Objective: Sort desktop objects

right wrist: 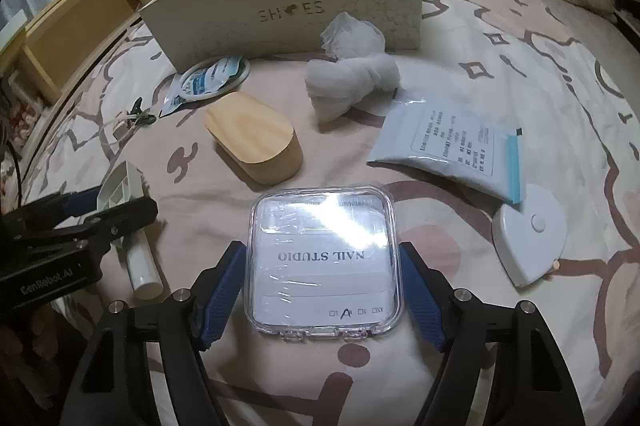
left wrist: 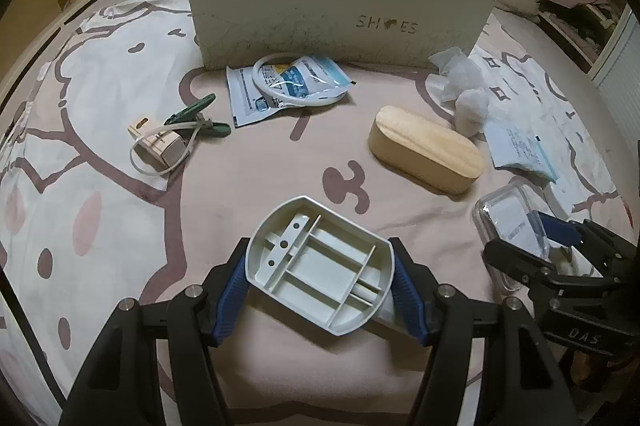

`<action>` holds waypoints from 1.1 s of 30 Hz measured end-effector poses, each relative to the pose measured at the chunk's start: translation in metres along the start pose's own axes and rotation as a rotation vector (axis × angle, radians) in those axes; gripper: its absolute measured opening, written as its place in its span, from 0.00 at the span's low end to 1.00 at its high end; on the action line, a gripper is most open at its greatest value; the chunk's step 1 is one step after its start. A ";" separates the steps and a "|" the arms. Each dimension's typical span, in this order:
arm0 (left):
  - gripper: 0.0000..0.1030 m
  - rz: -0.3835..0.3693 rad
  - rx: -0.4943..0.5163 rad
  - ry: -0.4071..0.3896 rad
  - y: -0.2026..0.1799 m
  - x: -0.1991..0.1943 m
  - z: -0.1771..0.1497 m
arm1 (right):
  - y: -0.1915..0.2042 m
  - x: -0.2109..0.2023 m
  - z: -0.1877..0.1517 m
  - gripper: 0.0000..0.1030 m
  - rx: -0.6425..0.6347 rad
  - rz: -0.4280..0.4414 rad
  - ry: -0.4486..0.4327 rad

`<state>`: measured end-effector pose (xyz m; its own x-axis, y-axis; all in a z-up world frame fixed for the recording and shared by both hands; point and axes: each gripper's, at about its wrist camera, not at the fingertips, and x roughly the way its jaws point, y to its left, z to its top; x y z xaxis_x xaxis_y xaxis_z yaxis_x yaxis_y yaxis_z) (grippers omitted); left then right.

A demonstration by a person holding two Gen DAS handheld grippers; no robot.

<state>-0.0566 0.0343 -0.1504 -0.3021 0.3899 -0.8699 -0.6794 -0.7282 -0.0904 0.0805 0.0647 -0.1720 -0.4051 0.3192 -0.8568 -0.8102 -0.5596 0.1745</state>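
Left gripper [left wrist: 320,290] clamped on the grey ribbed plastic tray [left wrist: 320,266], pads on its two side walls, raised over the bedspread [left wrist: 120,186]. Judged light, stiff, slick. Right gripper [right wrist: 322,290] brackets the clear nail case [right wrist: 324,258] lying flat; pads at its edges, grip uncertain; brittle, glossy, best pinched across sides

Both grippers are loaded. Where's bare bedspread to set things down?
Free: the stretch between the green clip, the wooden box and the grey tray; also the far left of the bedspread. Crowded: along the shoe box front and the right side around the white pouch.
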 end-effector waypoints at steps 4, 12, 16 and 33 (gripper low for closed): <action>0.63 0.003 -0.003 -0.013 0.000 -0.002 0.000 | 0.005 -0.005 -0.001 0.74 -0.024 0.008 -0.020; 0.63 -0.005 -0.007 -0.043 0.001 -0.010 0.007 | 0.004 -0.022 0.009 0.74 -0.005 0.039 -0.113; 0.63 0.003 0.000 -0.052 0.001 -0.011 0.014 | 0.002 -0.030 0.023 0.74 0.001 0.039 -0.162; 0.63 -0.018 0.027 -0.223 0.008 -0.052 0.083 | -0.006 -0.073 0.094 0.74 0.007 0.066 -0.275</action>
<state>-0.1018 0.0544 -0.0657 -0.4284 0.5197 -0.7392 -0.7029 -0.7057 -0.0888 0.0749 0.1163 -0.0651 -0.5558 0.4786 -0.6797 -0.7809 -0.5810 0.2295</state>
